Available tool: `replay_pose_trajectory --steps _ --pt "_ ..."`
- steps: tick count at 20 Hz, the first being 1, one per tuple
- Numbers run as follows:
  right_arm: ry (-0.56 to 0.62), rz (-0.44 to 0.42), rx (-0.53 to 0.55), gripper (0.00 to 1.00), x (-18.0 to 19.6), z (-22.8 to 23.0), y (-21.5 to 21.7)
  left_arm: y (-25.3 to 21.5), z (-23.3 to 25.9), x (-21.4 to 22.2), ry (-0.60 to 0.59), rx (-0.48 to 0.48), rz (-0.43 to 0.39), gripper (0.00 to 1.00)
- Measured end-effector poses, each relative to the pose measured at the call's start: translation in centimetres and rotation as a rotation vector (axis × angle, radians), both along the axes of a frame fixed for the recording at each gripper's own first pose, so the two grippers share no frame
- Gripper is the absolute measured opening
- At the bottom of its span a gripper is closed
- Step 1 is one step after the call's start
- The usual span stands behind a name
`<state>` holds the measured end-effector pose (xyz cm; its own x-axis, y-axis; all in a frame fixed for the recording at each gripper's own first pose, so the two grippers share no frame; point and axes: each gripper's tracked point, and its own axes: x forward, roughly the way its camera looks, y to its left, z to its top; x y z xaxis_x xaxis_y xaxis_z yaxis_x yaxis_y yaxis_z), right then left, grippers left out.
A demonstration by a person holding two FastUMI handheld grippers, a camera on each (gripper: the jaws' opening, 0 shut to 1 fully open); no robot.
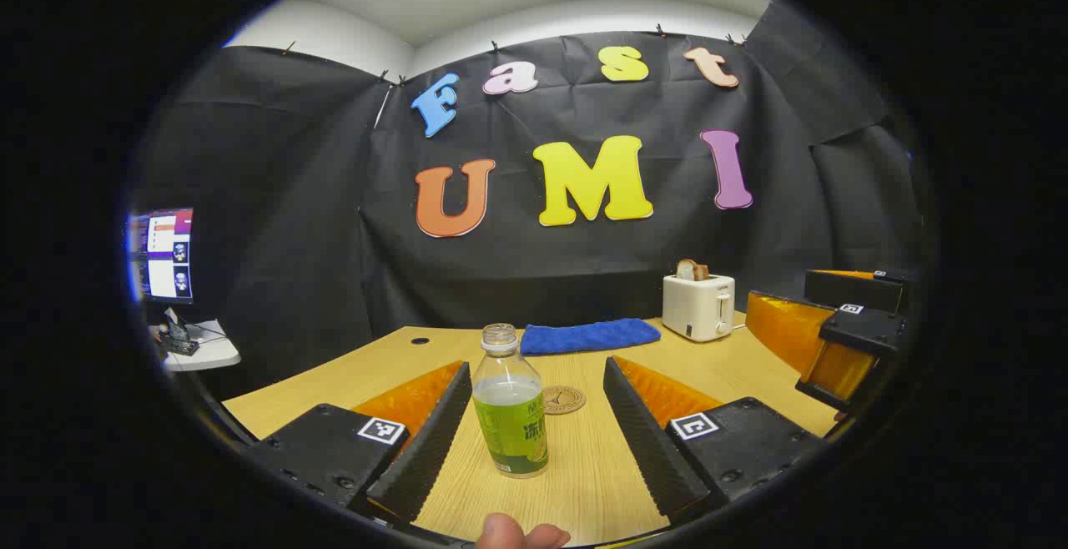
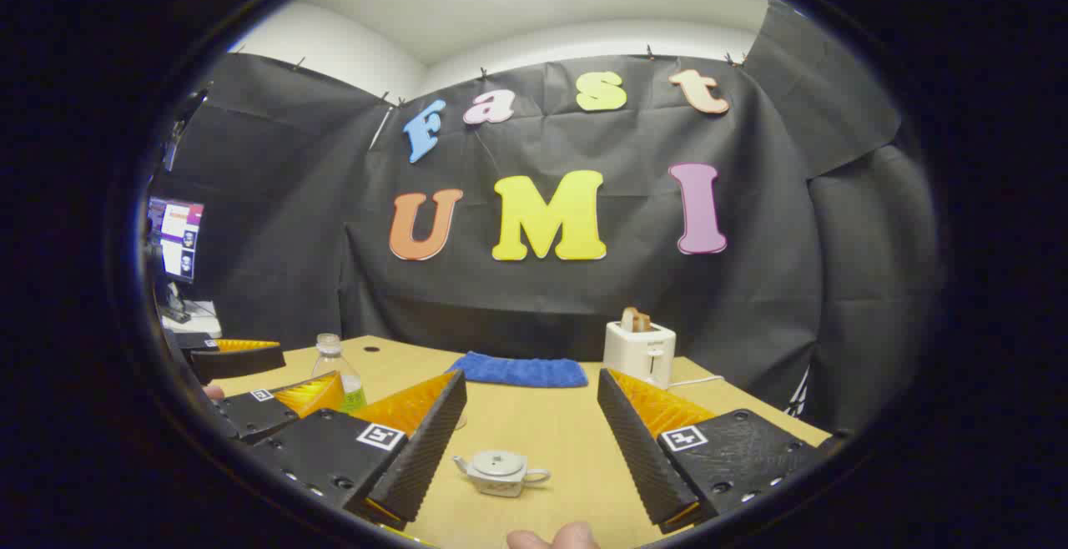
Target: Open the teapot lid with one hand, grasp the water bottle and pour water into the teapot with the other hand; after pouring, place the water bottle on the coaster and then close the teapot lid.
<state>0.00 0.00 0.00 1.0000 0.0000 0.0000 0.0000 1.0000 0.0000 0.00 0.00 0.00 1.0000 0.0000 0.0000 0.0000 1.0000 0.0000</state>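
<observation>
An uncapped clear water bottle [image 1: 510, 415] with a green label stands on the wooden table [image 1: 584, 482]. It sits between the fingers of my open left gripper [image 1: 536, 367] without touching them. A round brown coaster [image 1: 564, 400] lies just behind the bottle to its right. In the right gripper view a small white teapot [image 2: 499, 472] with its lid on sits on the table between the fingers of my open right gripper [image 2: 531, 378]. Farther left in that view the left gripper [image 2: 309, 365] flanks the bottle [image 2: 334, 365]. The right gripper [image 1: 780, 357] shows at the right in the left gripper view.
A blue cloth [image 1: 591, 336] lies at the back of the table. A white toaster [image 1: 698, 305] holding bread stands to its right. A monitor [image 1: 163, 253] sits on a side desk at the far left. A thumb [image 1: 501, 531] shows at the bottom edge.
</observation>
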Motion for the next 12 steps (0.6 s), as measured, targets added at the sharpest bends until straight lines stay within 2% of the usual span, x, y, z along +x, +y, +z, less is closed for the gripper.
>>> replay_pose_trajectory --steps 2,3,4,12 --pt "-0.004 0.003 -0.012 0.97 0.0 0.1 0.2 0.5 -0.1 0.3 0.009 -0.013 0.004 0.96" --pt "-0.006 0.004 -0.018 0.97 0.1 0.1 0.3 0.6 -0.1 0.3 0.012 -0.019 0.008 0.99" --pt "-0.005 0.006 -0.018 0.95 0.1 0.2 0.4 0.7 -0.1 0.2 0.017 -0.023 0.009 0.99" --pt "0.038 0.000 0.008 0.97 0.5 -1.0 -0.1 0.4 0.1 0.3 0.017 -0.014 -0.006 0.99"
